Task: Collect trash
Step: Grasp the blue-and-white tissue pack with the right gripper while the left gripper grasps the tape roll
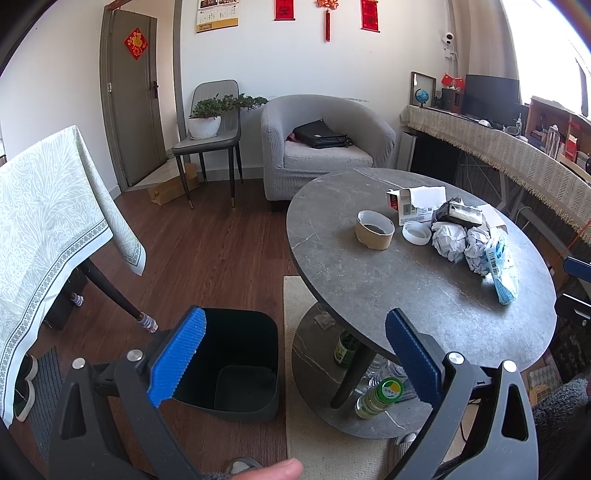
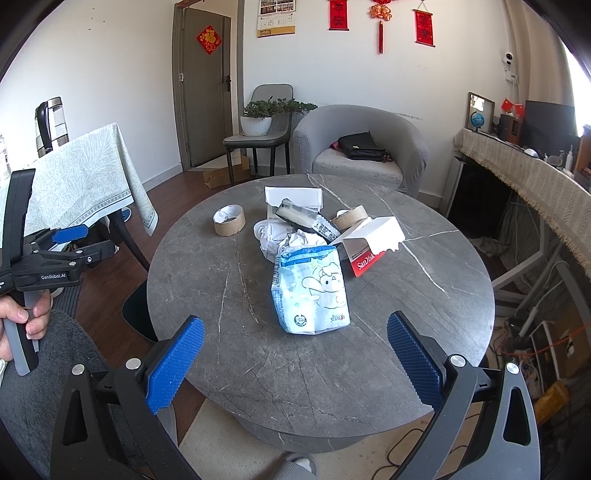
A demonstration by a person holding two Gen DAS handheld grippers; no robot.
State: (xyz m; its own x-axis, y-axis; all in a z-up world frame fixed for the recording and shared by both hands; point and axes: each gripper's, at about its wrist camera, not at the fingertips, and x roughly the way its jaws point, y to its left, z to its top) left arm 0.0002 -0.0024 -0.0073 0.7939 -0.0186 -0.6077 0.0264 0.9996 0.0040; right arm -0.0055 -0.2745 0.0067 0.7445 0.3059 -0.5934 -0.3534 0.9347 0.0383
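Facing blue-white wrapper bag [image 2: 312, 291] with right gripper [image 2: 295, 363], wide open, empty.
Bag dead ahead, long axis pointing away; left gripper [image 1: 295, 360], also gaping, empty, hangs farther from the bag, over bin [image 1: 236, 365].

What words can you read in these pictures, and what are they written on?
"SanDisk": on the red and white box on the round table.
"GenRobot.AI": on the left gripper body, seen from the right wrist.
Too small or blurred: the blue and white plastic packet, the wall calendar, the red wall scrolls, the bottle cap.
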